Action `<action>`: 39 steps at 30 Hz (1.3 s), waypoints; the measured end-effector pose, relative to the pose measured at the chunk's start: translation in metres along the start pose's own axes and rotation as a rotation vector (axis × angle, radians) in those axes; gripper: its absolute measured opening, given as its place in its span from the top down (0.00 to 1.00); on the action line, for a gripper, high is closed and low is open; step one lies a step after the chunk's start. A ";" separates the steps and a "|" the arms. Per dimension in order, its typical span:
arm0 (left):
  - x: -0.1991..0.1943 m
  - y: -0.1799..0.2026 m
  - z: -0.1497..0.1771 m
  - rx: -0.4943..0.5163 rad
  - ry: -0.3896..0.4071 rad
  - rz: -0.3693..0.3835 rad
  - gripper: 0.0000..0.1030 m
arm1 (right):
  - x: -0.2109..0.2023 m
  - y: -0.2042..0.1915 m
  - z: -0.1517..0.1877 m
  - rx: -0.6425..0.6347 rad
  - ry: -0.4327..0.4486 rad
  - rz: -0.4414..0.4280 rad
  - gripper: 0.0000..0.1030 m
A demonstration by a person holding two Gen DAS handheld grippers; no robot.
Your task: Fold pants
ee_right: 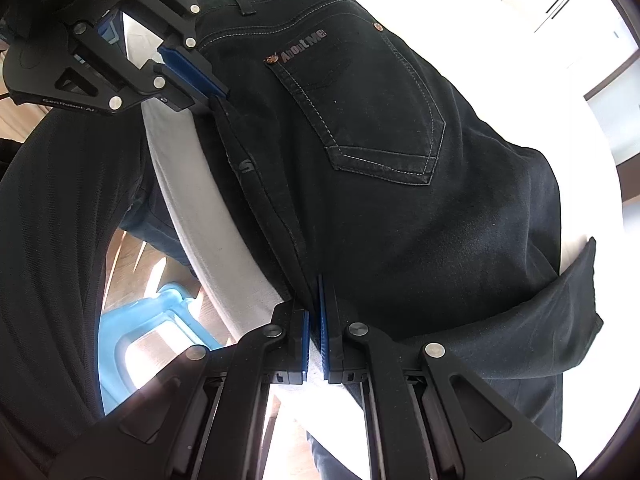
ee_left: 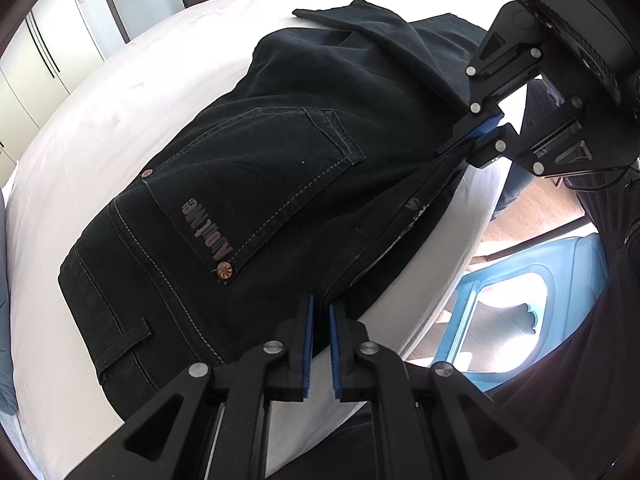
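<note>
A pair of black pants [ee_left: 280, 168] lies on a white bench [ee_left: 120, 120], folded lengthwise with a back pocket [ee_left: 276, 184] facing up. The pocket carries a small printed label [ee_left: 206, 230] and copper rivets. The pants lie along the near edge of the bench.

The left hand-held gripper [ee_left: 320, 312], its blue pads pressed together, pinches the near edge of the pants at the waistband end. The right hand-held gripper [ee_right: 315, 300] is likewise clamped on the near edge, farther along towards the legs. A folded-over leg [ee_right: 560, 320] lies at the right end. A blue plastic stool [ee_left: 520, 300] stands on the wooden floor [ee_left: 532, 204] beside the bench.
</note>
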State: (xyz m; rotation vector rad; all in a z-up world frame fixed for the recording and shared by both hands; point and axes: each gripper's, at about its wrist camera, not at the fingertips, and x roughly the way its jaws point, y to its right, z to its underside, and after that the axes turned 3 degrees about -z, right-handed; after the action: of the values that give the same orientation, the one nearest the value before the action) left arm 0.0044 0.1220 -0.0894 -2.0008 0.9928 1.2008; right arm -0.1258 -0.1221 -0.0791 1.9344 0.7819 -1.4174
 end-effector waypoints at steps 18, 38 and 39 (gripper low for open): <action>-0.030 -0.021 0.014 -0.125 -0.011 -0.042 0.31 | 0.026 -0.013 0.010 0.103 0.071 0.076 0.95; 0.050 -0.023 -0.053 -0.371 -0.041 -0.044 0.28 | -0.019 0.015 0.055 0.380 0.469 -0.153 0.48; 0.050 -0.023 -0.053 -0.374 -0.046 -0.043 0.28 | -0.033 0.015 0.062 0.384 0.534 -0.166 0.32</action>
State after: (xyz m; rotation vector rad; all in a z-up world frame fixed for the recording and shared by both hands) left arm 0.0635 0.0780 -0.1099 -2.2515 0.7379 1.4882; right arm -0.1596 -0.1823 -0.0604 2.6607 0.9775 -1.2152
